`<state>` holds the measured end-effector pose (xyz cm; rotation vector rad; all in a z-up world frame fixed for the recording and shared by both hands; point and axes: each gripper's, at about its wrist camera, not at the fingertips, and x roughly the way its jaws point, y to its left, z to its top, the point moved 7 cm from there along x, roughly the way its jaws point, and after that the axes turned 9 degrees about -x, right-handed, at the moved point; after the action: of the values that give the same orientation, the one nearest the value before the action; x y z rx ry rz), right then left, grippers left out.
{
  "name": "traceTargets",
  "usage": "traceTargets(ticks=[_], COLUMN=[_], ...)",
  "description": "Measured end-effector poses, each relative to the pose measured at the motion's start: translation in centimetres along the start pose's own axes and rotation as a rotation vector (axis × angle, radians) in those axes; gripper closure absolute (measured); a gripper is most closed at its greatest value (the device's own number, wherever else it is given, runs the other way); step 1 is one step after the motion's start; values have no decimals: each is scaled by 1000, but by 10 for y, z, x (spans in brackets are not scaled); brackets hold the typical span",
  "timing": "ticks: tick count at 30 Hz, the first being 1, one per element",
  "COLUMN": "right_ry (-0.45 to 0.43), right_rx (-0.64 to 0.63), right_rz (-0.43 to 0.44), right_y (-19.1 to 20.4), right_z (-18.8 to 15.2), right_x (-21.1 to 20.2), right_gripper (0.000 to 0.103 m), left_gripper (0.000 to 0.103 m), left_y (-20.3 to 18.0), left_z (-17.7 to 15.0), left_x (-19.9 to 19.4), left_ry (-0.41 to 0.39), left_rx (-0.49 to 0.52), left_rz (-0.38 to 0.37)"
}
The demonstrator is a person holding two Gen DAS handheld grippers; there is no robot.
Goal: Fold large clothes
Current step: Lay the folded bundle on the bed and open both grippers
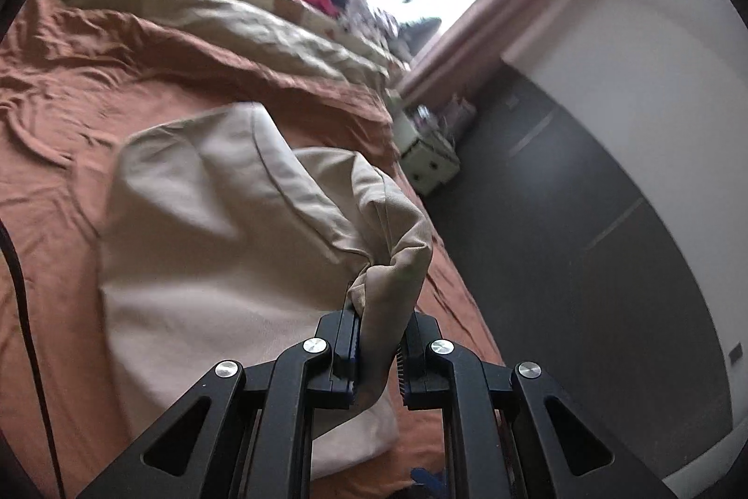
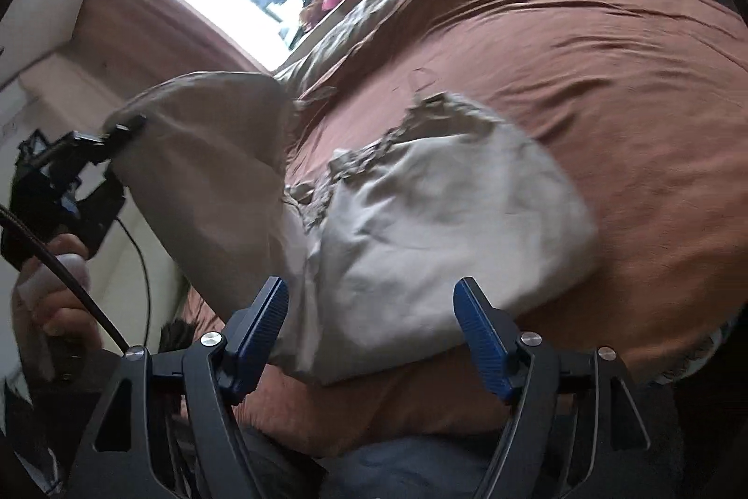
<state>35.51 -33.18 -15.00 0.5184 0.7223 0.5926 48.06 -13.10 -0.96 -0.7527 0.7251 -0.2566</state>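
Note:
A large beige garment point(image 1: 210, 227) lies partly spread on the rust-brown bed sheet point(image 1: 70, 101). My left gripper point(image 1: 378, 354) is shut on a bunched corner of it, and that corner is lifted off the bed. In the right wrist view the same garment point(image 2: 444, 227) lies on the sheet, with a lifted flap point(image 2: 205, 153) rising to the left gripper point(image 2: 117, 153), which a hand holds at the left. My right gripper point(image 2: 371, 307) stands open just above the garment's near edge, and its blue pads point(image 2: 481, 335) press on no cloth.
A crumpled beige duvet point(image 1: 243, 17) lies along the far side of the bed, by a bright window with pink curtains point(image 1: 491, 17). A small white cabinet point(image 1: 427, 157) stands beside the bed on the dark floor point(image 1: 584, 242). A black cable point(image 2: 70, 274) trails from the left gripper.

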Motion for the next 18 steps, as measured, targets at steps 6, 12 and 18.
traceTargets(ticks=[6, 12, 18], right_ry=[-12, -18, -25], right_rx=[79, 142, 133], right_rz=[-77, -104, -92], right_y=[-46, -75, -69], right_z=[-18, -26, -16], right_x=[-28, -43, -42], right_gripper=[30, 30, 30], left_gripper=[90, 85, 38], left_y=[-12, -13, -17], left_z=[-60, -117, -125], left_x=[94, 132, 115], left_ry=[211, 375, 464], left_rx=[82, 177, 147], left_rz=[56, 115, -5])
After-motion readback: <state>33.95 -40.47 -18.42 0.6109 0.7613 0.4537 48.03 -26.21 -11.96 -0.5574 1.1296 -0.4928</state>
